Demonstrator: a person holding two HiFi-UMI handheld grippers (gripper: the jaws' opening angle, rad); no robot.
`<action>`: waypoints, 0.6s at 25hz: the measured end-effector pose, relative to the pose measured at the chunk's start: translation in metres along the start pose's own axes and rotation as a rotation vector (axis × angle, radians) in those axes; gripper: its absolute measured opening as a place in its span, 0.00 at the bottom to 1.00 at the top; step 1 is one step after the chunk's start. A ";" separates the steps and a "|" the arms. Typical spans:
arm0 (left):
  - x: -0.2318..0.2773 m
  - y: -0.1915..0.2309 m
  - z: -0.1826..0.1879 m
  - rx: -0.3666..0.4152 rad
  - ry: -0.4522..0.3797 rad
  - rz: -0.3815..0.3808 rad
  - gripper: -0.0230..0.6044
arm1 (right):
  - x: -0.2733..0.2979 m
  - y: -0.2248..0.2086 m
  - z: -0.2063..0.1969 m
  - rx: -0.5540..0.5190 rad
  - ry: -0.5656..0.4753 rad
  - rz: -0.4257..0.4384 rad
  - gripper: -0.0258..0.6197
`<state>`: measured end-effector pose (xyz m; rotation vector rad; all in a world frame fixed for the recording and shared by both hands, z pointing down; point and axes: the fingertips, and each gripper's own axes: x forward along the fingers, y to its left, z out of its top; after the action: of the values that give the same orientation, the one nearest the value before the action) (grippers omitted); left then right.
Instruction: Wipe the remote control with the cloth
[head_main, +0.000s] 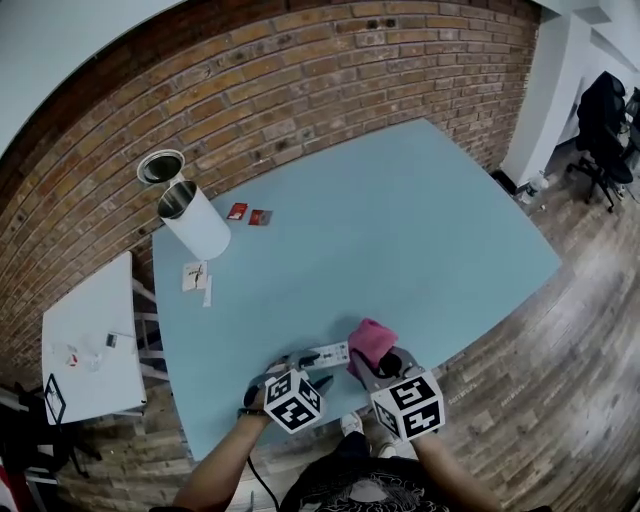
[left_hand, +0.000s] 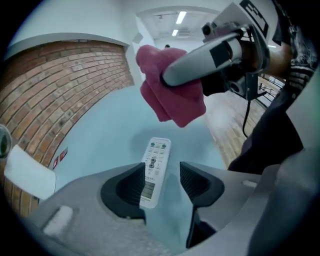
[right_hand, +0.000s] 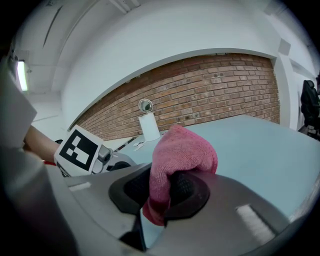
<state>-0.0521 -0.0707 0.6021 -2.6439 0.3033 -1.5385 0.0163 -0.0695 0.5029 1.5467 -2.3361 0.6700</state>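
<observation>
1. While the right gripper (right_hand: 167, 189) pinches the cloth (right_hand: 184, 150), the remote control (left_hand: 155, 170) lies on the table (left_hand: 107, 137) between the wide jaws of the left gripper (left_hand: 162, 176).
2. It seems light and slippery; hold its long sides.

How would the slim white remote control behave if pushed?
Lying flat on the smooth blue table, the slim white remote control would probably slide, not roll or tip. Its thin plastic body looks stiff and light.

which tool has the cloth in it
The right tool: its jaws are clamped on the pink cloth. The left tool has its jaws apart, the white remote lying between them ungripped.
</observation>
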 end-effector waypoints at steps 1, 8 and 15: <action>0.002 0.000 0.000 0.033 0.015 -0.025 0.42 | 0.001 0.000 0.002 -0.004 0.001 -0.002 0.14; 0.026 0.011 0.003 0.123 0.078 -0.140 0.54 | 0.008 -0.004 0.008 -0.019 0.007 -0.022 0.14; 0.045 0.005 -0.011 0.212 0.211 -0.292 0.54 | 0.012 -0.013 0.007 -0.010 0.014 -0.050 0.14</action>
<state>-0.0408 -0.0842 0.6447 -2.4474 -0.2363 -1.8210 0.0235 -0.0872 0.5053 1.5855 -2.2785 0.6542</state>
